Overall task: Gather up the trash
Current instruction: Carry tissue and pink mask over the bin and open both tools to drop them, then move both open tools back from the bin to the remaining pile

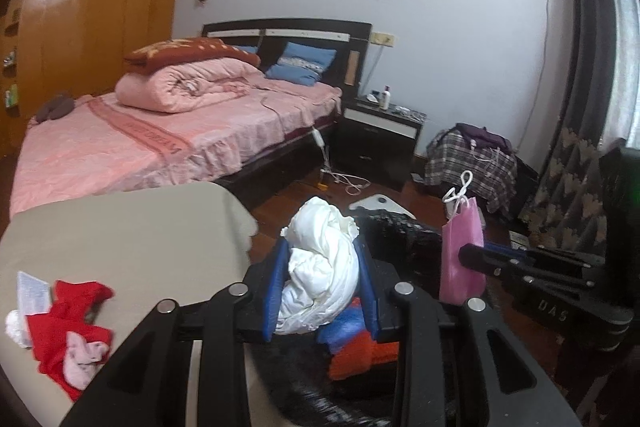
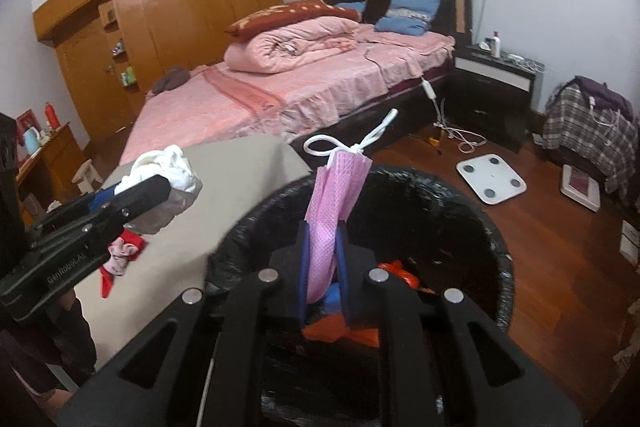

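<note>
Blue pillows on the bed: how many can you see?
2. One blue pillow leans on the headboard at the right; a second peeks from behind the red blanket. More may be hidden.

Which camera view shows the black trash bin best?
The right wrist view: the trash bin shows its round rim, black liner and inside. The left wrist view shows only parts of it behind the white wad.

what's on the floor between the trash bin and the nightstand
A white bathroom scale lies on the wood floor between the black-lined bin and the nightstand; right wrist view shows it.
</note>
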Demonstrator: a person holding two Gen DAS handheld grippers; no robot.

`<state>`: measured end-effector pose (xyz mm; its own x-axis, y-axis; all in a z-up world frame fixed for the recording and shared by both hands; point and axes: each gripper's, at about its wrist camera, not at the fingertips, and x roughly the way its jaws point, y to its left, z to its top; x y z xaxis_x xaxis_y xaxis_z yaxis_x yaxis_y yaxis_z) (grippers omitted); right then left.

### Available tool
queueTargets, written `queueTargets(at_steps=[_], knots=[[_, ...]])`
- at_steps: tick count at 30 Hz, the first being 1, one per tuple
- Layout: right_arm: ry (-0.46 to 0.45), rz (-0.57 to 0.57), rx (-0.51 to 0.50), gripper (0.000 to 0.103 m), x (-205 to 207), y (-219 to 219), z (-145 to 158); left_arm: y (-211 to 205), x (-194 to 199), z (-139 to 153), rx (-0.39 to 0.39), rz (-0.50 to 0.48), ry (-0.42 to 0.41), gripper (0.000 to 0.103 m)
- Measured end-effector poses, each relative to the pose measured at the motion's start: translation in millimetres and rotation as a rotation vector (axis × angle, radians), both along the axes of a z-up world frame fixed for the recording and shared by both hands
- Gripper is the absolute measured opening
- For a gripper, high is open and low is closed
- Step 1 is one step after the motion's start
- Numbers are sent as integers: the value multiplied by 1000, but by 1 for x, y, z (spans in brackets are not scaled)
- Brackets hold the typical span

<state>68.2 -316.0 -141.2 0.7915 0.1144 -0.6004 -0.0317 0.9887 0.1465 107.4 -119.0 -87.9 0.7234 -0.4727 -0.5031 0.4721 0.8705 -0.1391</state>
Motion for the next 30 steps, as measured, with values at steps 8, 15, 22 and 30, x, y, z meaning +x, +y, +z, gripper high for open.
queueTargets(at_steps=[8, 15, 22, 30], knots=[[44, -72, -22, 34, 2, -28, -20, -35, 16, -13, -13, -89, 64, 55], [28, -142, -2, 86, -12, -47, -23, -26, 13, -10, 5, -53, 37, 77], [-22, -143, 22, 97, -20, -35, -11, 18, 7, 1, 35, 74, -14, 93], [-73, -71, -37, 98, -17, 19, 2, 92, -7, 8, 57, 250, -46, 96]])
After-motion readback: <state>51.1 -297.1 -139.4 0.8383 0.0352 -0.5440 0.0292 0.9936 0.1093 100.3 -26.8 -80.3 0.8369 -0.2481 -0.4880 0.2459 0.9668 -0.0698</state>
